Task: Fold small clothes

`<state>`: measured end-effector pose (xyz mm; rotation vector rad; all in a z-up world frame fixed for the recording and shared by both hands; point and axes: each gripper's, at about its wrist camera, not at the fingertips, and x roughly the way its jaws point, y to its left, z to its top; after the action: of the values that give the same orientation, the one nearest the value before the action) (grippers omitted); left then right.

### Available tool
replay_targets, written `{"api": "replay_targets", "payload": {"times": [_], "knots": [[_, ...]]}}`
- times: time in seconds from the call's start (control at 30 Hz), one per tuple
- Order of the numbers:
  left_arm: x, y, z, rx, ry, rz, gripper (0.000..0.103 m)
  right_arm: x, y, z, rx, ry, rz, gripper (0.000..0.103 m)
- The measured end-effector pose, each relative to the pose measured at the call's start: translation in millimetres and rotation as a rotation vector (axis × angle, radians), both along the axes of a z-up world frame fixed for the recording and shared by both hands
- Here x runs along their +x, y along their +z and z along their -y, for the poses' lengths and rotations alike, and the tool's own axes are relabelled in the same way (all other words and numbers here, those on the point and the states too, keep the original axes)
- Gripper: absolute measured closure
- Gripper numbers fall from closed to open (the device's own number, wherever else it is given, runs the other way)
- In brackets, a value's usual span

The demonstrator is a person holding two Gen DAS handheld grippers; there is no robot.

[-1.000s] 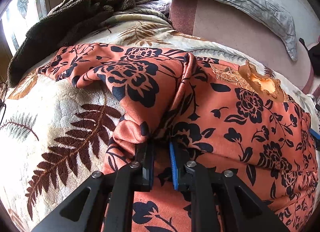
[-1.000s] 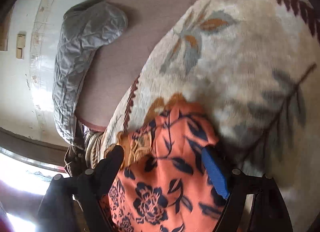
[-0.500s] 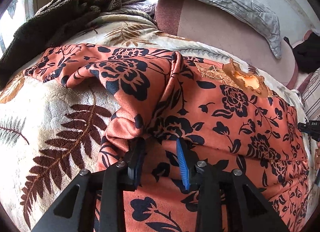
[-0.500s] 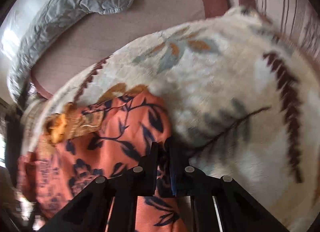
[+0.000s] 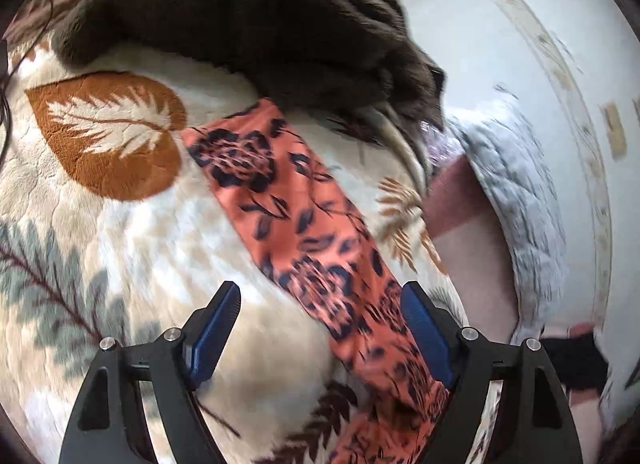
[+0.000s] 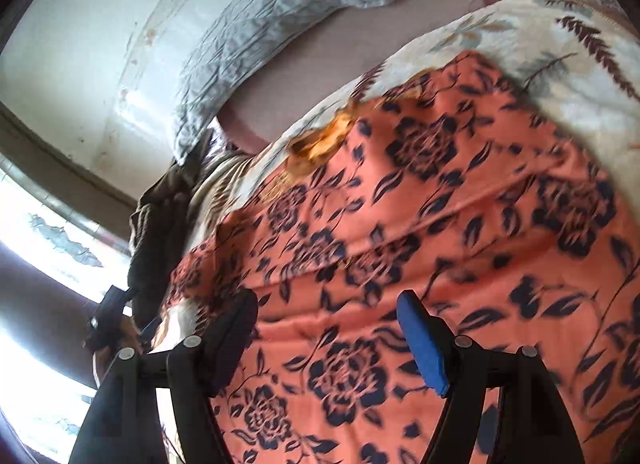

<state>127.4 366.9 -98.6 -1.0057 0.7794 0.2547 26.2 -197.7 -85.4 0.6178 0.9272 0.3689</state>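
Note:
An orange garment with dark blue flowers (image 6: 440,223) lies spread on a cream leaf-patterned blanket (image 5: 100,223). In the left wrist view only a long sleeve-like strip of the garment (image 5: 304,232) shows, running from the upper middle down to the right. My left gripper (image 5: 320,304) hangs over the strip and the blanket with its jaws opening wide; nothing is pressed between the pads. My right gripper (image 6: 326,316) hovers over the broad flat part of the garment, its jaws opening too, the cloth beneath them and not pinched. A gold trim (image 6: 320,139) marks the garment's neck.
A dark brown fleece heap (image 5: 260,23) lies on the blanket beyond the sleeve. A grey quilted pillow (image 6: 276,19) rests on a mauve sheet (image 6: 320,75) by the white wall. A bright window (image 6: 40,264) is at the left of the right wrist view.
Both grippers let go of the cloth and opened wide. The left one swung and rolled toward the sleeve and brown fleece. The right one drew back, so the whole garment fills its view.

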Motion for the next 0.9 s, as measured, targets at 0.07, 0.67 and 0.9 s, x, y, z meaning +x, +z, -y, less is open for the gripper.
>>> {"api": "replay_targets", "payload": {"times": [0.07, 0.67, 0.9], "knots": [[15.5, -17.6, -25.2, -0.052, 0.036, -0.036, 0.022, -4.4, -11.0, -17.6, -0.004, 0.036, 0.012, 0.027], [40.6, 175.6, 111.6, 0.659, -0.077, 0.144, 0.098, 10.3, -17.8, 18.1, 0.071, -0.045, 0.009, 0.028], [47.5, 226.8, 315.8, 0.676, -0.426, 0.355, 0.098, 4.1, -6.0, 65.9, 0.13, -0.178, 0.048, 0.028]]}}
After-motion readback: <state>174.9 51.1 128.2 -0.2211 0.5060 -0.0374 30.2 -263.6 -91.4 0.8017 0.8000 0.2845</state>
